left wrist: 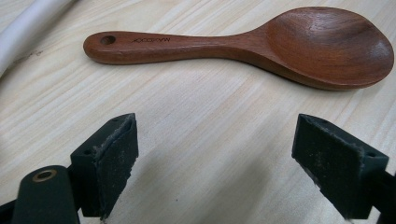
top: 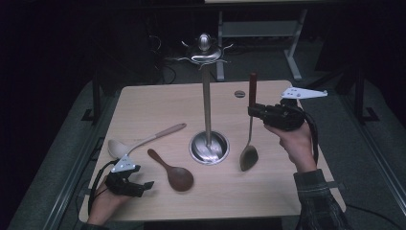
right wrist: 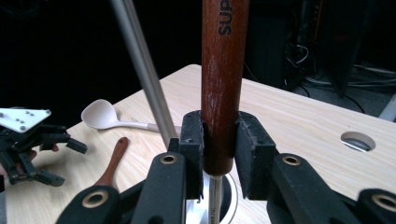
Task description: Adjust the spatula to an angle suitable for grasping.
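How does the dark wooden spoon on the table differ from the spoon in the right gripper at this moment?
The dark wooden spoon lies flat on the table, untouched; the held spoon hangs upright, clamped at its handle by the right gripper. The wooden spoon is one piece of reddish-brown wood with a short handle; the held spoon has a thin metal shaft between its wooden handle and bowl, and looks longer. Both have reddish-brown wooden handles with printed lettering.
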A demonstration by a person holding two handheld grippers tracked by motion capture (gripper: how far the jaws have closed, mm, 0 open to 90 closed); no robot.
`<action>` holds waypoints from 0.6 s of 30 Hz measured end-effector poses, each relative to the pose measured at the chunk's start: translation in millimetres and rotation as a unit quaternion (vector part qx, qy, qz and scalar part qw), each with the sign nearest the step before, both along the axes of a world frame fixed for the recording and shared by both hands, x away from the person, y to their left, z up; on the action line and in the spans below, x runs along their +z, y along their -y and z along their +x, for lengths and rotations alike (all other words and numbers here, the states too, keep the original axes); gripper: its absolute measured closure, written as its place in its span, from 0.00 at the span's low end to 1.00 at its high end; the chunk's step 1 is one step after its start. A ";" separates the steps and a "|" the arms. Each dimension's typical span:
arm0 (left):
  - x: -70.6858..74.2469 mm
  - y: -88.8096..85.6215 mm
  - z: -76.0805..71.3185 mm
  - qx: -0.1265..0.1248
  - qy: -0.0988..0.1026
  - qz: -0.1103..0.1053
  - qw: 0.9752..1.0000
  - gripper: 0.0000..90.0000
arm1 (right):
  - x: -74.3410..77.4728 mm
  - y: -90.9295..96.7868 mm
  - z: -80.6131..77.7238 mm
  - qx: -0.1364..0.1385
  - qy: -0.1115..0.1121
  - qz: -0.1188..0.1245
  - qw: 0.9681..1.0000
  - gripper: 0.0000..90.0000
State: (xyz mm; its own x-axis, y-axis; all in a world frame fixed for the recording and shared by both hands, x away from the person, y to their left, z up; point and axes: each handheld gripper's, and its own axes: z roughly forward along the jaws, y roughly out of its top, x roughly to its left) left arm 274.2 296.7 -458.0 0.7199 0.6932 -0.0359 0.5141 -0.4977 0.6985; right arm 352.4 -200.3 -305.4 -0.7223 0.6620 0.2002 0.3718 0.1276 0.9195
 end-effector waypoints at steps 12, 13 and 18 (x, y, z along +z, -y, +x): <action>0.0 -1.7 -0.1 0.007 -0.001 -0.002 1.000 0.16 | 22.0 -7.3 -7.2 0.022 0.025 0.015 0.999 0.82; 0.2 -1.7 -0.1 0.007 0.000 -0.002 1.000 0.16 | 24.9 -8.1 -7.4 0.026 0.028 0.016 0.999 0.81; 0.4 -1.5 -0.5 0.008 0.002 -0.005 1.000 0.16 | 37.7 -12.7 -8.8 0.040 0.042 0.016 0.998 0.81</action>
State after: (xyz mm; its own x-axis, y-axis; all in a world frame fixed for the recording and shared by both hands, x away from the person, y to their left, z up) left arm 273.6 298.2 -457.6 0.7089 0.7042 -0.0398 0.5196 -0.4832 0.7047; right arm 343.6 -187.7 -267.7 -0.7879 0.5956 0.1565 0.2833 0.1249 0.9509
